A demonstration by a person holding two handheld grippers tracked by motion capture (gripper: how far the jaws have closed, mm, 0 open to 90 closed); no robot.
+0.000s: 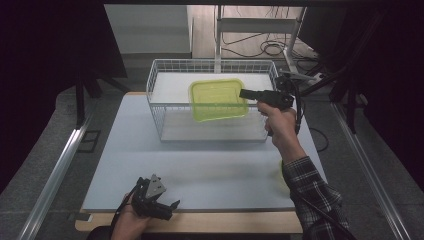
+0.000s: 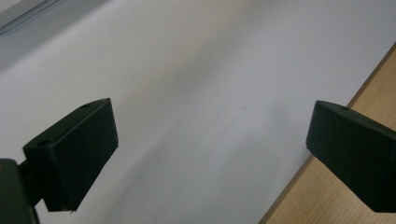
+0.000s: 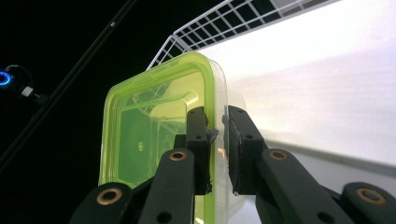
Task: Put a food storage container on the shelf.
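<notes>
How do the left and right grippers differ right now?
The left gripper has its jaws wide open with nothing between them; the right gripper is shut on the rim of the green container. The left sits low at the table's near edge; the right is raised over the wire basket. Both are black, two-jawed and hand-held.

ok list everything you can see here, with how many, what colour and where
container: one, clear with a yellow-green lid, held on edge over the basket by the right gripper
basket: one, white wire, at the far side of the table
table: one, pale grey top with a wood edge, under everything
frame: one, white metal, behind the table
cables: several, dark, on the floor behind the table
right gripper: one, black, shut on the container rim
left gripper: one, black, jaws open, at the near table edge
sleeve: one, plaid, on the right forearm
</notes>
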